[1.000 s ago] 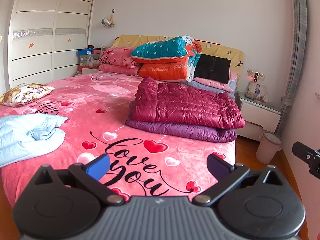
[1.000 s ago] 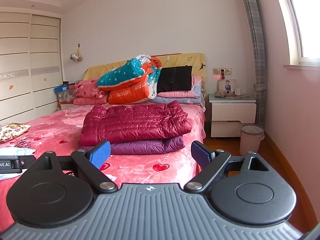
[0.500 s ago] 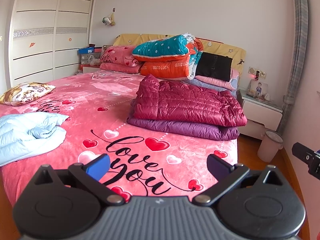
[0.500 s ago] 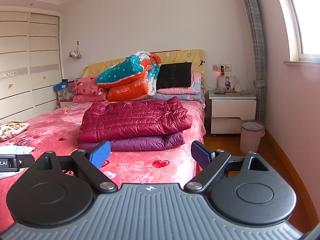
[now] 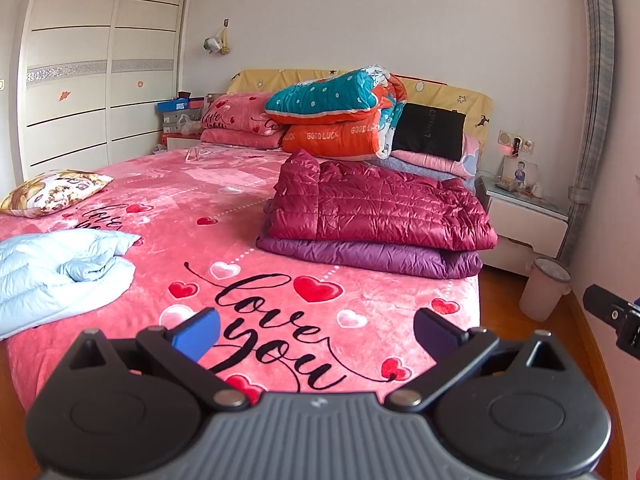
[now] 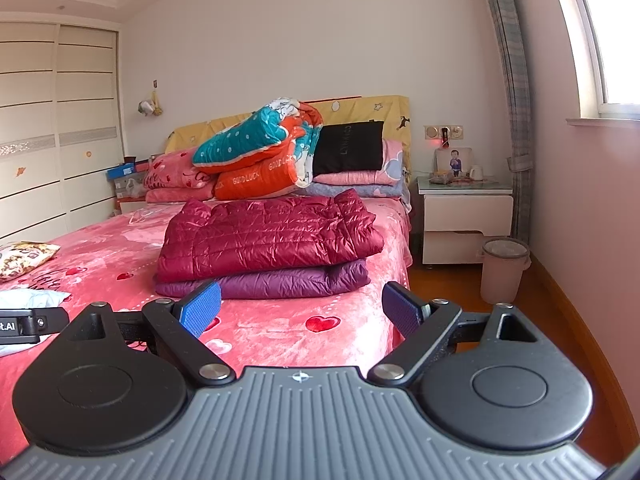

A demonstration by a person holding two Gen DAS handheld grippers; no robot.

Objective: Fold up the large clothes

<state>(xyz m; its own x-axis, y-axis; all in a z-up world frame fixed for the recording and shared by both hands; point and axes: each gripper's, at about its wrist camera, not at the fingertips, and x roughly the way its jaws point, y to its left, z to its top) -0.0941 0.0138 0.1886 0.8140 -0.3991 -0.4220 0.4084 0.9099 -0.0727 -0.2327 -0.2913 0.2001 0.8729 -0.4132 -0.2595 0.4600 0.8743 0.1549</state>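
Observation:
A folded dark red puffer jacket (image 5: 376, 208) lies on a folded purple one (image 5: 372, 256) at the right side of the pink bed (image 5: 200, 200); both show in the right wrist view too, red (image 6: 264, 236) on purple (image 6: 280, 282). A crumpled light blue puffer jacket (image 5: 52, 276) lies at the bed's left front edge. My left gripper (image 5: 316, 330) is open and empty above the bed's foot. My right gripper (image 6: 300, 310) is open and empty, to the right of the left one, near the bed's front right corner.
Stacked quilts (image 5: 340, 116) and pillows sit at the headboard. A small patterned pillow (image 5: 52, 192) lies at the left. A white nightstand (image 6: 464, 220) and a pink bin (image 6: 502, 270) stand right of the bed. A wardrobe (image 5: 100, 80) lines the left wall.
Both grippers have dropped slightly, so the bed sits a little higher in both views. Both stay open and empty. The clothes have not moved.

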